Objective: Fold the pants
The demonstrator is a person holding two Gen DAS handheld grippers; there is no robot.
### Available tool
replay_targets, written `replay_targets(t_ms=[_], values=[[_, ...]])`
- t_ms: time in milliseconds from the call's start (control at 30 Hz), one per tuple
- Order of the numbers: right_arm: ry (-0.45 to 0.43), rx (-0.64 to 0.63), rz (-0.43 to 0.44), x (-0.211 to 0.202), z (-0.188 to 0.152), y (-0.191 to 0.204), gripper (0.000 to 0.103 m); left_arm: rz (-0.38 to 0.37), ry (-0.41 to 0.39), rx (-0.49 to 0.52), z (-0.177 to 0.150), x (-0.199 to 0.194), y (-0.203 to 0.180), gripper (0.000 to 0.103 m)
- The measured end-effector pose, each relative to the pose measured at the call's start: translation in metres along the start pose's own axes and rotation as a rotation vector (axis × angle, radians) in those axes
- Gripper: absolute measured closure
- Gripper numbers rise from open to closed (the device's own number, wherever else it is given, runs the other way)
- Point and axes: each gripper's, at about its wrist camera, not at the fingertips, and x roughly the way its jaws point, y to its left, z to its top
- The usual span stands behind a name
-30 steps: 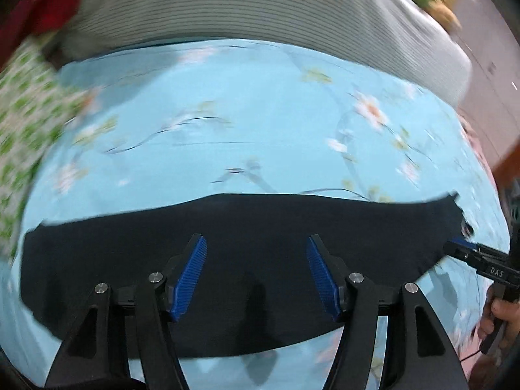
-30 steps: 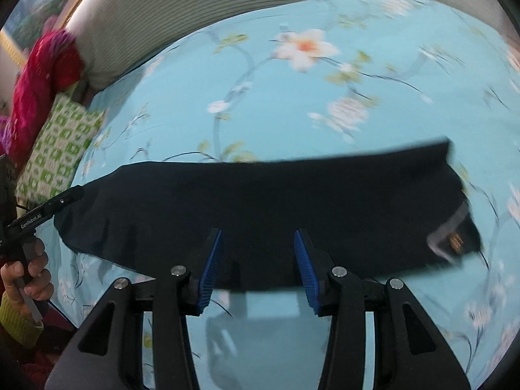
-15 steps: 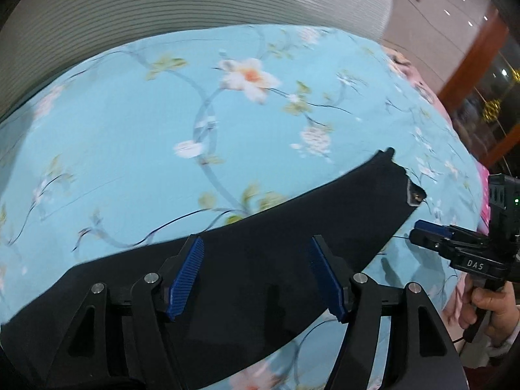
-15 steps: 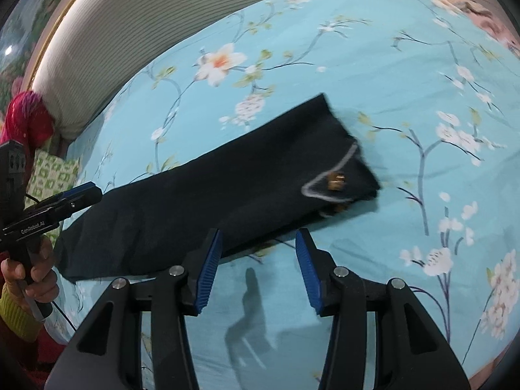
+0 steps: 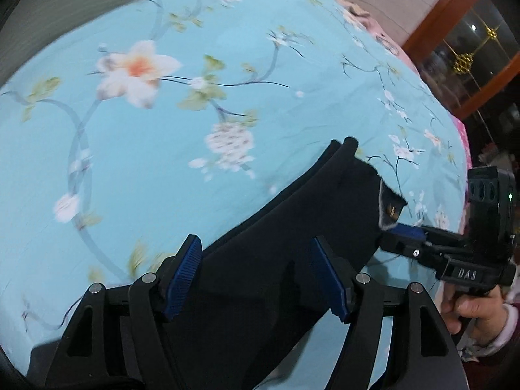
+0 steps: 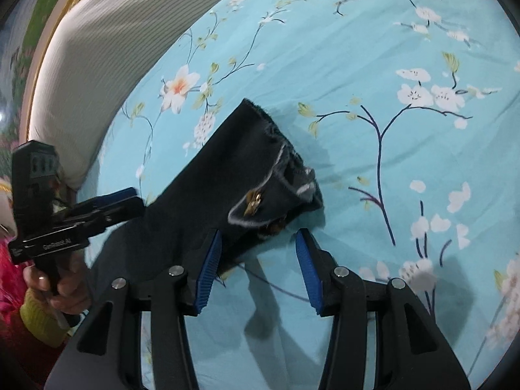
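Dark pants point(image 6: 234, 175) lie in a long folded strip on the blue floral bedsheet point(image 6: 373, 48)
Left gripper point(image 5: 260, 276) hangs over the strip's middle, its jaws having just been opening, blue pads wide and clear of cloth. Right gripper point(image 6: 258, 266) sits at the waistband end, jaws partly apart, gripping nothing; its left pad point(image 6: 208, 266) overlaps the strip's edge, whether touching I cannot tell

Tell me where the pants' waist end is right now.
The waist end lies on the sheet, just beyond the right gripper, in the middle of the right wrist view.
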Motion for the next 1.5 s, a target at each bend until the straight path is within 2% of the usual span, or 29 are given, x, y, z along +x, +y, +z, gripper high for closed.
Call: replay_targets(t_ms=[233,367,467,567,600,633,700,767,833,1033,1233,1500], values=[[-0.024,0.047,0.073,0.007,0.007,-0.009,0.054,-0.071,0.103,0.032,0.044,0.043,-0.015,0.033],[-0.031,0.037,0.077,0.009,0.008,-0.008,0.058,-0.119,0.176,0.058,0.060,0.068,-0.026,0.036],[-0.036,0.033,0.079,0.009,0.006,-0.009,0.062,-0.149,0.225,0.129,0.064,0.082,-0.043,0.042],[-0.044,0.034,0.079,0.007,0.003,-0.012,0.065,-0.127,0.239,0.205,0.067,0.093,-0.060,0.047],[-0.047,0.035,0.079,0.008,0.002,-0.012,0.065,-0.129,0.238,0.220,0.068,0.095,-0.063,0.054],[-0.049,0.034,0.079,0.008,0.002,-0.012,0.068,-0.138,0.234,0.228,0.070,0.095,-0.065,0.068],[-0.050,0.027,0.073,0.008,0.001,-0.013,0.077,-0.177,0.227,0.225,0.073,0.092,-0.066,0.086],[-0.047,0.023,0.076,0.009,0.000,-0.012,0.086,-0.178,0.203,0.234,0.074,0.086,-0.069,0.090],[-0.054,0.001,0.085,0.005,-0.001,-0.007,0.089,-0.182,0.186,0.239,0.072,0.078,-0.069,0.091],[-0.094,-0.100,0.137,-0.015,0.001,0.023,0.090,-0.224,0.078,0.192,0.064,0.030,-0.058,0.092],[-0.114,-0.196,0.233,-0.029,0.004,0.062,0.090,-0.253,-0.044,0.116,0.044,-0.029,-0.031,0.093],[-0.061,-0.381,0.344,-0.027,-0.006,0.132,0.091,-0.253,-0.178,0.000,-0.001,-0.094,0.009,0.093]])
